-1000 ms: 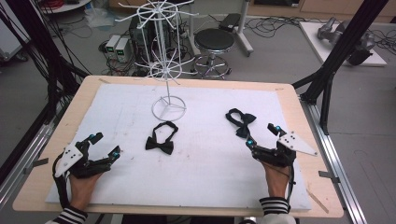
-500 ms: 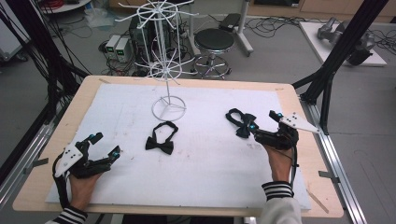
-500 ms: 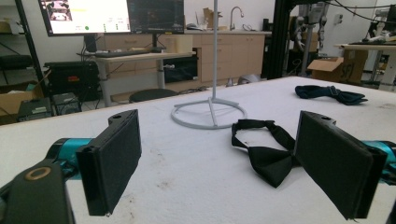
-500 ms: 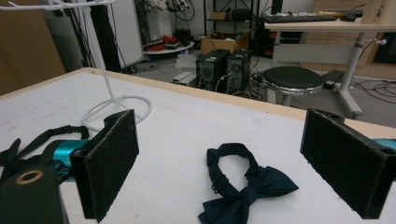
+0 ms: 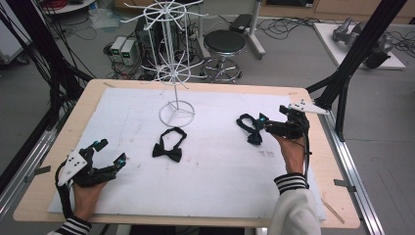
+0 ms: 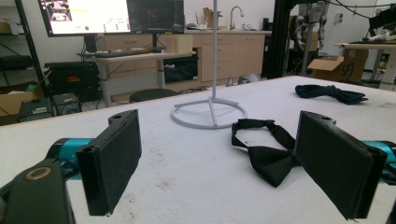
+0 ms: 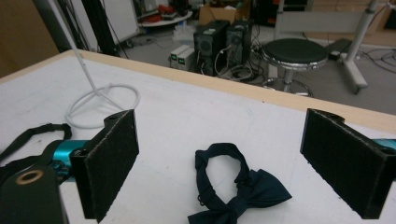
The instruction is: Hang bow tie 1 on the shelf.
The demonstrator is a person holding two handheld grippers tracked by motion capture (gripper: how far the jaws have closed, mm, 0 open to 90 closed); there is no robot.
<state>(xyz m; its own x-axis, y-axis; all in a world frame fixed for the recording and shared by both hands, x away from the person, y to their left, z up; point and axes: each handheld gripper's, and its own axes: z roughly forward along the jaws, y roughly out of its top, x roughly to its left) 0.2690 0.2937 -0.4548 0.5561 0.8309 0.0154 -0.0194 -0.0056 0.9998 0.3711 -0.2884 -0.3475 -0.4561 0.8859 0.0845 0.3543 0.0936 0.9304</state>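
Two bow ties lie on the white mat (image 5: pixel 220 171). The black bow tie (image 5: pixel 168 147) rests near the middle, just in front of the white wire stand (image 5: pixel 177 111). The navy bow tie (image 5: pixel 248 128) lies at the right. My right gripper (image 5: pixel 265 125) stands open right beside it, jaws pointing left at it. In the right gripper view, the navy bow tie (image 7: pixel 238 186) lies low between the open jaws of my right gripper (image 7: pixel 219 140), untouched. My left gripper (image 5: pixel 111 152) rests open near the front left corner. My left gripper (image 6: pixel 218 140) looks toward the black bow tie (image 6: pixel 266 149), well short of it.
The stand's ring base (image 6: pixel 209 112) sits behind the black bow tie, its wire arms spreading overhead. Black frame posts (image 5: pixel 352 63) rise off the table's right back corner. A stool (image 5: pixel 224 44) and computer boxes (image 5: pixel 125 49) stand on the floor beyond the far edge.
My right gripper has moved away from the front right edge, forward and a little left, up to the navy bow tie. The left gripper and both bow ties have stayed put.
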